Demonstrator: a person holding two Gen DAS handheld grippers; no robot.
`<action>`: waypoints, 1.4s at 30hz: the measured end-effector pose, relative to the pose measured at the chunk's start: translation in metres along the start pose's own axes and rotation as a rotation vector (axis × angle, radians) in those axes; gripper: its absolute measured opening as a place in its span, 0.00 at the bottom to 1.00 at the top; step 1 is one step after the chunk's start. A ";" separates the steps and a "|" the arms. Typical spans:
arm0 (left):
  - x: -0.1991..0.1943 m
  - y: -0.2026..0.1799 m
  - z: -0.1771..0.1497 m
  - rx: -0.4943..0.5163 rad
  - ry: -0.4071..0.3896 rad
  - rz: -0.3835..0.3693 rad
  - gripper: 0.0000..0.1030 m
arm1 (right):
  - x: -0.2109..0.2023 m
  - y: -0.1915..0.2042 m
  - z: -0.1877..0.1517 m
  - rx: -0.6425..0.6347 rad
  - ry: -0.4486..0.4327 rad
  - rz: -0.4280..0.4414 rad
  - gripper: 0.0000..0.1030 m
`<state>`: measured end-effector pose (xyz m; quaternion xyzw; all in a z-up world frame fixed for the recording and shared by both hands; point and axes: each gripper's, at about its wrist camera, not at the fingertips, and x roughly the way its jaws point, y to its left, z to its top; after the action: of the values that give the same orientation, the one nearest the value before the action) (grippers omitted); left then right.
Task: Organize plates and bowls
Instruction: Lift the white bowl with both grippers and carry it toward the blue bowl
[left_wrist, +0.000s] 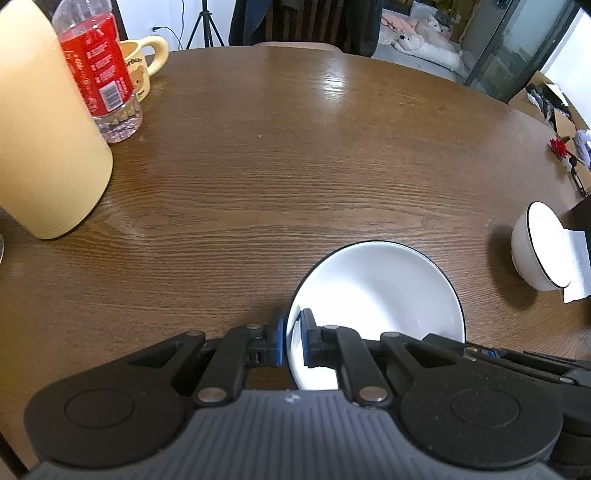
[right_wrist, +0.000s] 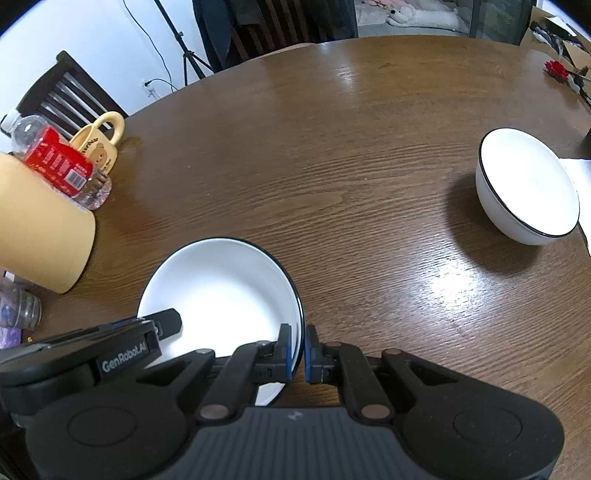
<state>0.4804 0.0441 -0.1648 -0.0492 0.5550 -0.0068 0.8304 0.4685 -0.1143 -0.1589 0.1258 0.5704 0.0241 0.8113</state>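
Left gripper (left_wrist: 293, 341) and right gripper (right_wrist: 298, 353) each pinch opposite rims of the white plate (right_wrist: 221, 295). Only the right view fully shows the bowl (right_wrist: 528, 188), far right of its fingers.

The bench (right_wrist: 332, 155) is dark brown wood with open, streaky grain under a semi-gloss finish that throws bright glare patches. The plate (right_wrist: 221, 291) and the bowl (right_wrist: 524, 188) look like glazed white ceramic, smooth and shiny, each with a thin black rim line. The bottle (left_wrist: 99, 70) at the bench's far left edge is clear ribbed plastic with a glossy red label. The mug (left_wrist: 142, 68) beside it is smooth, pale yellow ceramic. Both tools, left tool (left_wrist: 293, 343) and right tool (right_wrist: 297, 354), are matt black plastic with blue pads and metal pins.
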 end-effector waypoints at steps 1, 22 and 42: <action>-0.002 0.000 -0.001 -0.002 -0.002 0.001 0.09 | -0.002 0.001 -0.001 -0.002 -0.001 0.002 0.06; -0.042 0.002 -0.030 -0.032 -0.051 0.028 0.10 | -0.038 0.007 -0.029 -0.052 -0.035 0.033 0.06; -0.078 0.004 -0.073 -0.057 -0.085 0.056 0.10 | -0.071 0.007 -0.070 -0.098 -0.050 0.062 0.06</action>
<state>0.3832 0.0479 -0.1211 -0.0576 0.5205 0.0341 0.8512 0.3789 -0.1082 -0.1142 0.1039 0.5441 0.0739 0.8293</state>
